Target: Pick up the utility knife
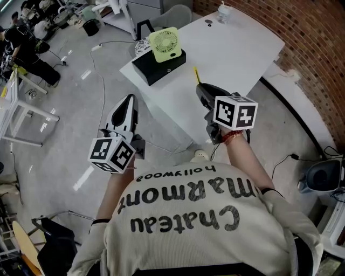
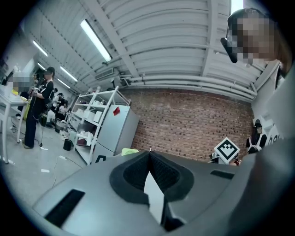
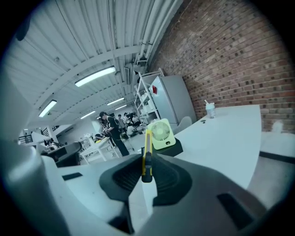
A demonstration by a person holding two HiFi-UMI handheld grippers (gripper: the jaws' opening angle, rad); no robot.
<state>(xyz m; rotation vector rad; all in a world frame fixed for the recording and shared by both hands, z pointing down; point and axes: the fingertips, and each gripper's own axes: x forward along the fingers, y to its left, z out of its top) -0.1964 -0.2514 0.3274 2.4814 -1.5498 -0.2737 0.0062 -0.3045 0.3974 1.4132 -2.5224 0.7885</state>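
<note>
The yellow utility knife point(image 1: 197, 74) stands out from the tips of my right gripper point(image 1: 200, 87), which is shut on it above the near edge of the white table point(image 1: 242, 51). In the right gripper view the knife point(image 3: 147, 147) is upright, pinched between the dark pads of that gripper point(image 3: 147, 159), its black end low between them. My left gripper point(image 1: 130, 98) hangs over the grey floor to the left of the table. In the left gripper view its jaws point(image 2: 149, 154) meet at the tips with nothing between them.
A green desk fan point(image 1: 164, 44) stands on a black box point(image 1: 160, 66) at the table's far left corner. A cup point(image 1: 223, 12) sits at the far end by the brick wall. Cables lie on the floor, and people stand at desks far left.
</note>
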